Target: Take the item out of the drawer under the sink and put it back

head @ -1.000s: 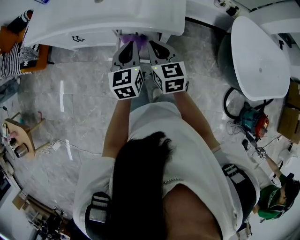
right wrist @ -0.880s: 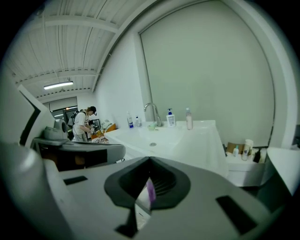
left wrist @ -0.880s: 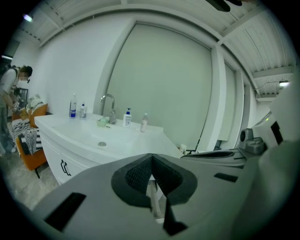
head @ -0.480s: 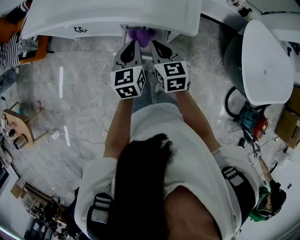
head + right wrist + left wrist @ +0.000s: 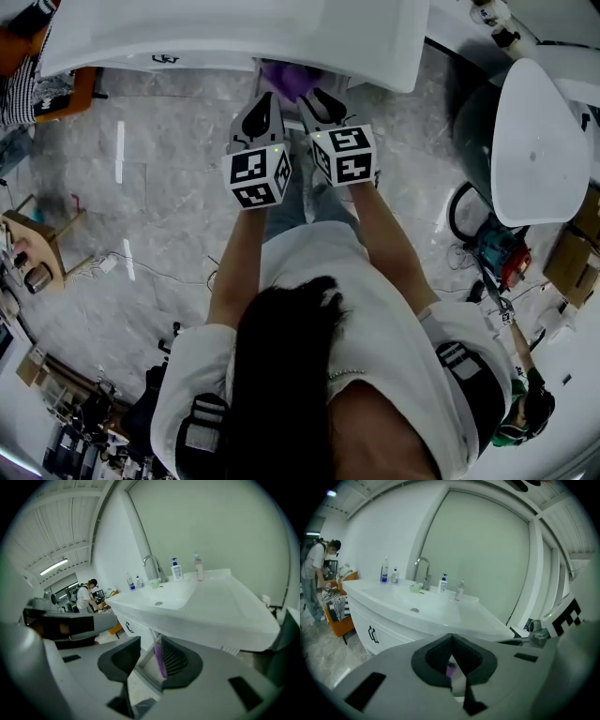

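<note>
A purple item (image 5: 291,80) lies in the open drawer (image 5: 278,67) under the white sink counter (image 5: 234,33). Both grippers point at the drawer from the floor side. My left gripper (image 5: 265,101) is at the item's left, its jaws met at the tips; a bit of purple item (image 5: 451,670) shows past them. My right gripper (image 5: 321,98) is at the item's right and its jaws are opening. In the right gripper view the purple item (image 5: 159,660) runs along the right pad, with a clear gap to the left pad, so nothing is pressed.
The cabinet front with a black handle (image 5: 371,633) is left of the drawer. A faucet (image 5: 423,569) and bottles (image 5: 385,570) stand on the counter. A white tub (image 5: 534,131) and a red-blue machine (image 5: 502,248) are on the right; another person (image 5: 314,573) stands far left.
Both grippers and the purple item have moved in toward the cabinet; the item now sits further under the counter's edge, in the drawer.
</note>
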